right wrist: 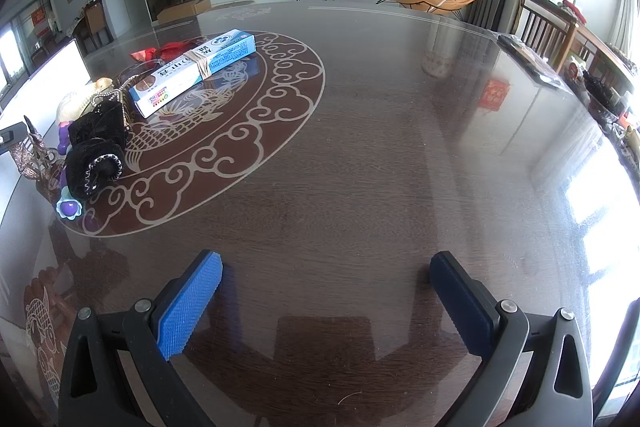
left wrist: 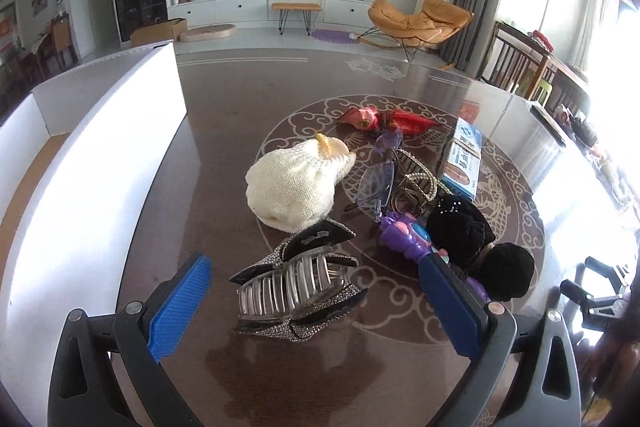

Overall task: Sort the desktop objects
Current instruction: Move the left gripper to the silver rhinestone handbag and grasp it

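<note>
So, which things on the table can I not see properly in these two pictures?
- Inside of the white cardboard box: left wrist view, its near wall hides the contents.
- Purple plastic toy: left wrist view, lower end covered by the left tool finger; right wrist view, mostly behind the black velvet hair accessory.
- Rhinestone claw hair clip: right wrist view, cut off by the left edge.
- Print on the blue-and-white carton: too small to read.

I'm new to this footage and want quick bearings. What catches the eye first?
A big rhinestone hair claw lies on the dark table between the open jaws of the left gripper. Behind it sit a cream knitted hat and clutter; a white box stands left. The right gripper hangs open over bare tabletop.
</note>
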A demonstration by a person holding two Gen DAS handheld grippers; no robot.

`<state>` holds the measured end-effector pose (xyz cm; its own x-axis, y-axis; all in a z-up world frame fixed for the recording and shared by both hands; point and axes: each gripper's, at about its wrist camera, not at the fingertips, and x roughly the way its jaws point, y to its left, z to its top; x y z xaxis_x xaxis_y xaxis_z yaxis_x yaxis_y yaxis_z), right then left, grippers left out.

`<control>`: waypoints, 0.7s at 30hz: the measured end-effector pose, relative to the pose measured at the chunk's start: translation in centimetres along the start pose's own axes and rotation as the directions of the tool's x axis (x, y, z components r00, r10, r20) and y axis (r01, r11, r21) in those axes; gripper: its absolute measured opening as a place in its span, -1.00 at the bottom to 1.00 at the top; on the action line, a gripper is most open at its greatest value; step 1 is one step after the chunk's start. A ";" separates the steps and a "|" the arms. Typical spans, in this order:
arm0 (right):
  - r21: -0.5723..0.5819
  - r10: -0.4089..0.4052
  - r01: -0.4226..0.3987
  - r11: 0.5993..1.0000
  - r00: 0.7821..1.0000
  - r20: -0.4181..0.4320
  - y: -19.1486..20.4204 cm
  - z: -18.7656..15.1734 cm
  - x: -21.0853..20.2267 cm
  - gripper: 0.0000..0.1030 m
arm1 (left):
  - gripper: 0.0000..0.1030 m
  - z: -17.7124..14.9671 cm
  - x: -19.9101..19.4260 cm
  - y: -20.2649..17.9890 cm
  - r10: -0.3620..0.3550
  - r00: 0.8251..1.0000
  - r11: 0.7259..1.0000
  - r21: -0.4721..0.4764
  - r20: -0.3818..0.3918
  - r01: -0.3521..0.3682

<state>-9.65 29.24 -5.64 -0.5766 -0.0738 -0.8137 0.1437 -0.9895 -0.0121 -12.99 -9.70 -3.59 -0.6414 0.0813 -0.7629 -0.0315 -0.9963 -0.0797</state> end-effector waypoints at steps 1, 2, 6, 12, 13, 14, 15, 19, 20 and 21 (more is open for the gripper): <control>0.000 0.000 0.000 1.000 1.000 0.000 0.0 0.0 0.0 1.00 | 1.00 -0.1 0.3 -0.2 0.005 1.000 0.999 0.036 -0.006 -0.005; 0.000 0.000 0.000 1.000 1.000 0.000 0.0 0.0 0.0 1.00 | 1.00 -0.1 0.6 -0.5 0.024 1.000 0.997 0.070 -0.006 -0.023; 0.000 0.000 0.000 1.000 1.000 0.000 0.0 0.0 0.0 1.00 | 1.00 0.6 2.4 -0.2 0.085 0.996 0.994 0.080 -0.039 -0.081; 0.000 0.000 0.000 1.000 1.000 0.000 -0.1 0.0 0.0 1.00 | 1.00 -0.8 4.3 0.9 -0.003 0.995 0.999 -0.048 -0.103 -0.002; 0.000 0.000 0.000 1.000 1.000 0.000 0.0 0.0 0.0 1.00 | 1.00 -1.5 4.5 0.4 -0.020 0.993 0.999 -0.047 -0.118 0.014; 0.000 0.000 0.000 1.000 1.000 0.000 -0.1 0.0 0.0 1.00 | 1.00 -2.2 4.1 -0.5 0.007 0.994 1.000 -0.007 -0.105 -0.007; 0.000 0.000 0.000 1.000 1.000 0.000 0.0 0.0 0.0 1.00 | 1.00 -2.9 3.9 -1.5 -0.006 0.994 0.999 0.032 -0.112 0.010; 0.000 0.000 0.000 1.000 1.000 0.000 -0.1 0.0 0.0 1.00 | 1.00 -5.8 1.2 -4.8 -0.141 0.979 0.979 0.127 -0.149 0.160; 0.000 0.000 0.000 1.000 1.000 0.000 0.0 0.0 0.0 1.00 | 1.00 -6.5 0.4 -5.1 -0.158 0.976 0.975 0.136 -0.148 0.178; 0.000 0.000 0.000 1.000 1.000 0.000 0.0 0.0 0.0 1.00 | 1.00 -7.2 -0.4 -5.3 -0.162 0.977 0.973 0.143 -0.142 0.182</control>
<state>-9.66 29.26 -5.64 -0.5767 -0.0741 -0.8136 0.1442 -0.9895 -0.0121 -7.09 -4.30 -7.50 -0.5121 0.2441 -0.8235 -0.2571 -0.9584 -0.1242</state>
